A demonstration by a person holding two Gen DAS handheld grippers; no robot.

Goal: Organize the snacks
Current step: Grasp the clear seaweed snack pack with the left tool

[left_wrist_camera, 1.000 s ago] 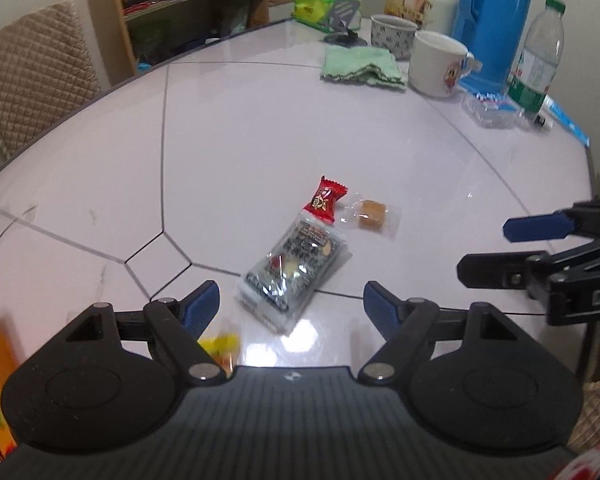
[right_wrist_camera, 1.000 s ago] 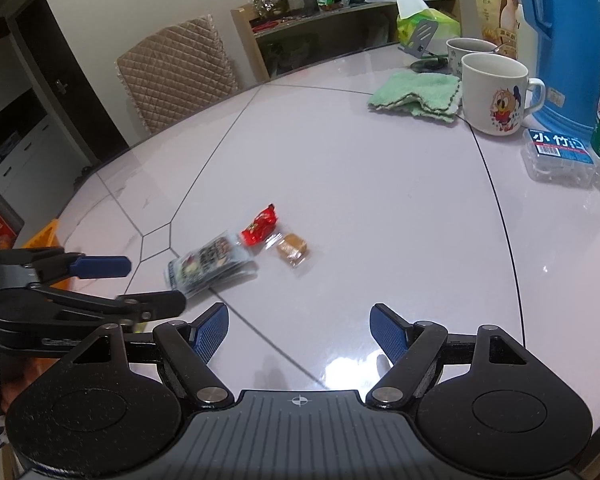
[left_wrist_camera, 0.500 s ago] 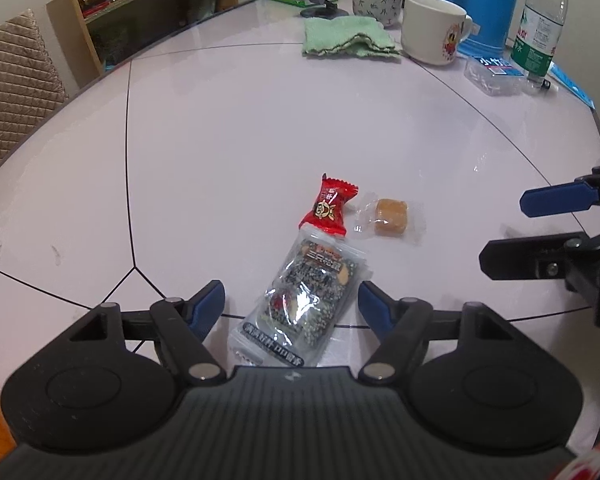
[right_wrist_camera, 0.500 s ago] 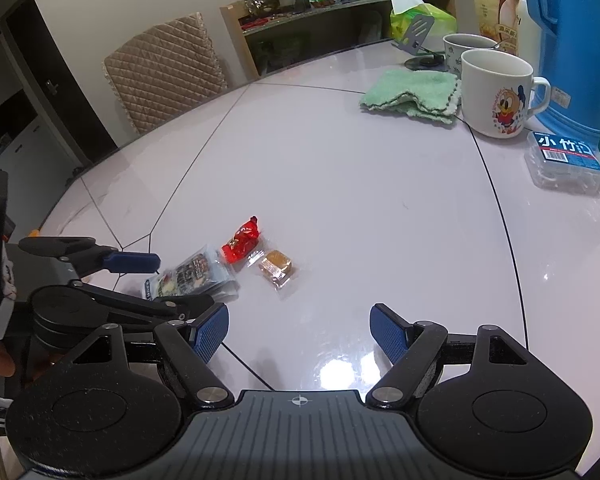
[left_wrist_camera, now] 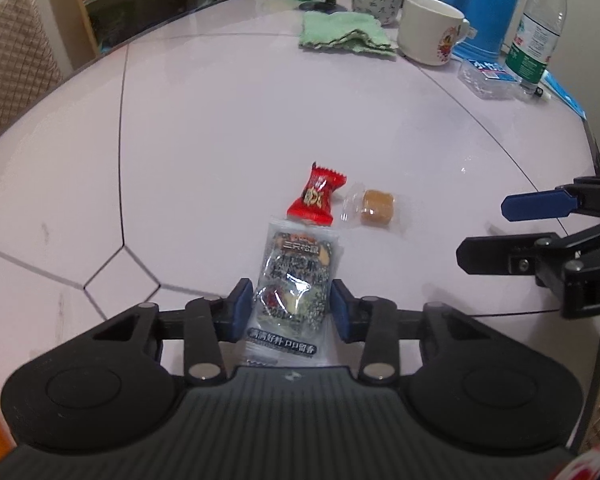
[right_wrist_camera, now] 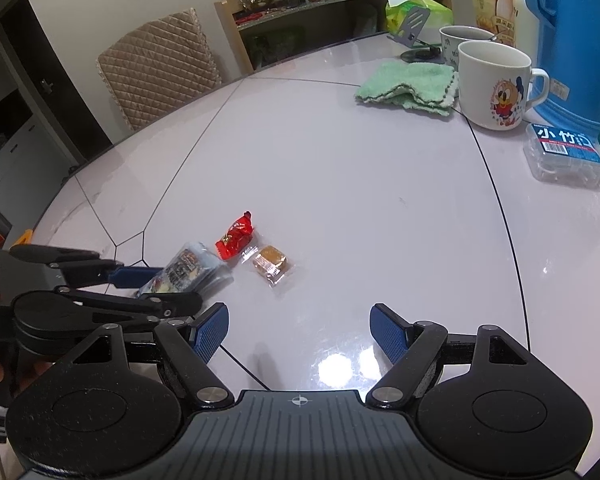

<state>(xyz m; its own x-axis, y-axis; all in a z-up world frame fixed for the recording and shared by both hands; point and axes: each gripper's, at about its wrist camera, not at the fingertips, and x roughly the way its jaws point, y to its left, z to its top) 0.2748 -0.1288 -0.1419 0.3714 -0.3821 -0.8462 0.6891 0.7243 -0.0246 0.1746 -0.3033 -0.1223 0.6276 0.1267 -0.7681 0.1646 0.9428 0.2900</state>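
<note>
The left gripper [left_wrist_camera: 290, 306], jaws just closing, pinches the grey snack packet [left_wrist_camera: 296, 280] on the table [left_wrist_camera: 220, 120]; only the right view shows the right gripper [right_wrist_camera: 300, 330] wide open, empty

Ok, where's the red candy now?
In the left wrist view the red candy lies mid-table, touching the far end of the grey snack packet, left of the clear-wrapped brown sweet.
</note>
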